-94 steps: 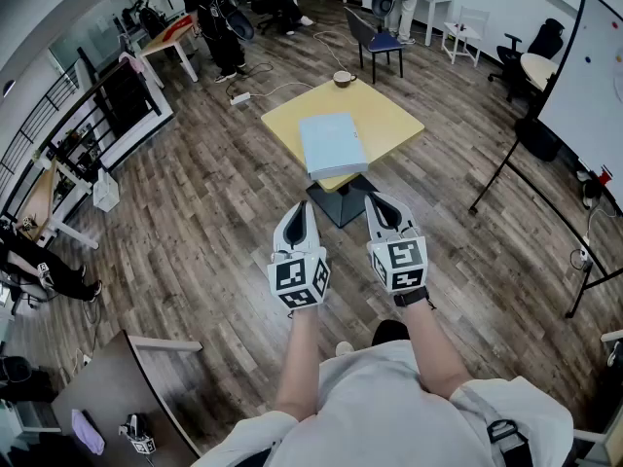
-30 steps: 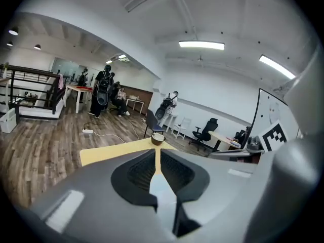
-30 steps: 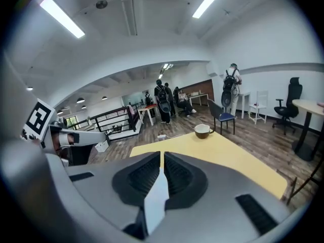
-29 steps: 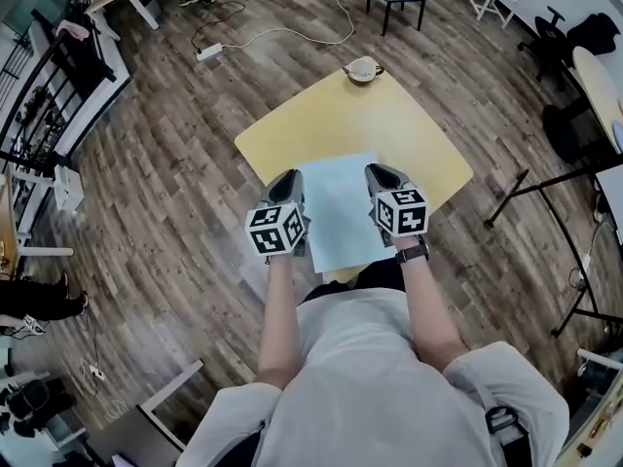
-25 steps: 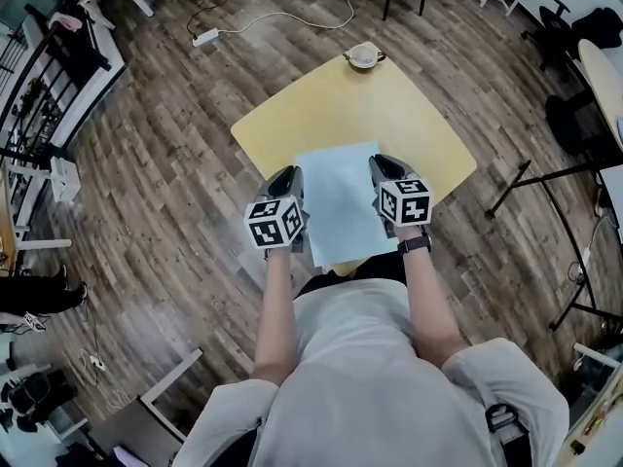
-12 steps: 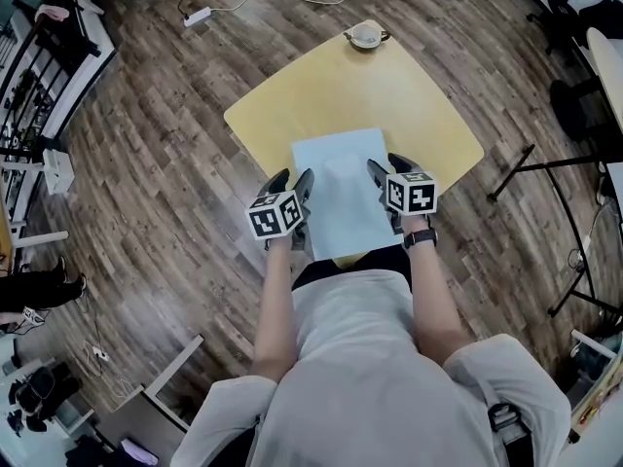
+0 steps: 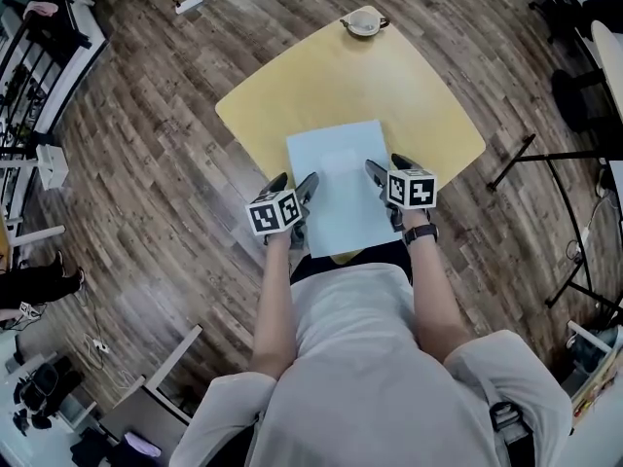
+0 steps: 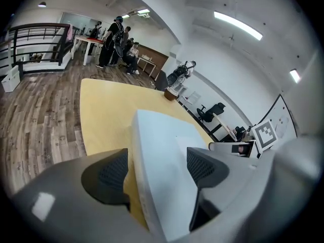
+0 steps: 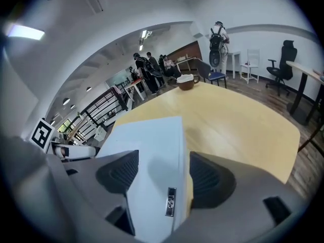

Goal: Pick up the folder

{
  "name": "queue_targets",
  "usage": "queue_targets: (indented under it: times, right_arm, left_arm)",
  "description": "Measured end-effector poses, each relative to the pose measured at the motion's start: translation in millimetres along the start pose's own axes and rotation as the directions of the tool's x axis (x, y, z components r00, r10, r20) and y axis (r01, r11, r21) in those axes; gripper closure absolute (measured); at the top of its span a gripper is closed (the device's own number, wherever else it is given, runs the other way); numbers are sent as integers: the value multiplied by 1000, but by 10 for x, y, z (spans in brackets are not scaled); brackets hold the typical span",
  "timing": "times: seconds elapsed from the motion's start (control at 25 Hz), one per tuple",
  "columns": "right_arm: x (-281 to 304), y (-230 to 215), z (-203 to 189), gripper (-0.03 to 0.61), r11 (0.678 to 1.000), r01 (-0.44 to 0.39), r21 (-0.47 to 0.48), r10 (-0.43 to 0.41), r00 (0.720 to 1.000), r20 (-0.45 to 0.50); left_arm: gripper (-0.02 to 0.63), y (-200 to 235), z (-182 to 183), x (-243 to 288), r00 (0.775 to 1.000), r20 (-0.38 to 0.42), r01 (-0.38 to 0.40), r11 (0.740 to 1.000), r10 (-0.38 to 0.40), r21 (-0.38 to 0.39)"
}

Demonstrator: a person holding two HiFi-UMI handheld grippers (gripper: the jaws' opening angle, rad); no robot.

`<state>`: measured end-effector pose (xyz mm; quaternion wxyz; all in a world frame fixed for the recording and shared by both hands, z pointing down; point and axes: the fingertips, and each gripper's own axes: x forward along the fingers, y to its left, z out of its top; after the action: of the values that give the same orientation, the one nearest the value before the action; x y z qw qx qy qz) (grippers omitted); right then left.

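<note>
A pale blue folder point(image 7: 336, 178) lies flat on the yellow table point(image 7: 292, 86), its near end over the table's front edge. My left gripper point(image 7: 295, 185) is at the folder's near left edge, its jaws opening. In the left gripper view the folder point(image 8: 162, 135) edge runs between the spread pads, and neither pad presses on it. My right gripper point(image 7: 386, 168) is at the near right edge, its jaws opening too. The right gripper view has the folder point(image 9: 152, 135) edge, with a small metal clip, in the gap between the pads, untouched.
A brown cup point(image 7: 363, 22) stands at the table's far corner. Wood floor surrounds the table. A black stand's legs point(image 7: 531, 149) are on the right, a power strip point(image 7: 188, 4) at the back left. People stand by desks far off point(image 8: 114, 39).
Both grippers have come down and forward to the folder's near end, one at each side. Their jaws have gone from shut to spread wide around the folder's edges.
</note>
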<state>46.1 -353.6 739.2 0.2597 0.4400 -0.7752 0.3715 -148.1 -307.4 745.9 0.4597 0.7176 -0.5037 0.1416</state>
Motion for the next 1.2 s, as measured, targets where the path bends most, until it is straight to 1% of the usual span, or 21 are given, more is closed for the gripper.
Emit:
queue_targets:
  times: [0.08,0.2,0.36,0.48,0.52,0.68,0.84,0.92,1.08,1.2]
  right_arm:
    - [35,-43,-37,296,1000,5,15,-5,1000,-13]
    - [90,-81,-107,296,999,4,40,-3,999,-38]
    - [134,-101,-176,298,993,-30,116,34,999,-32]
    - [139,-103,-192,298,991,-30,128,34,999,-31]
    - [138,-98,-192,299,992,-20,122,25,999,-37]
    - [155,-59,-169,308,996,33,79,-27,997,-76]
    - [135,-39,-156,314,998,38,50,-32,994,-109]
    - [113,-13,-99,318,999,39,23,-37,994,-106]
    - [56,85,27,319,999,42,-30,-44,996,-78]
    - [-11,178,161,321,998,34,-48,-37,998,-53]
  left_arm:
    - [265,21,-26,31,1000,-16,1,1000,-1,-10]
    - [267,44,-58,85,999,-32,9,998,-11,-55]
    - [269,71,-137,146,999,-52,9,994,-15,-113]
    - [282,59,-162,171,997,-65,24,989,-34,-147]
    - [299,54,-164,173,997,-68,21,989,-31,-147]
    - [311,64,-161,182,996,-83,-26,992,16,-126]
    - [314,56,-159,181,994,-105,-25,987,9,-156]
    - [314,52,-140,172,994,-108,-24,986,6,-165]
    - [314,43,-76,95,997,-80,-25,986,12,-166]
    - [314,13,68,-4,999,-48,-23,990,16,-136]
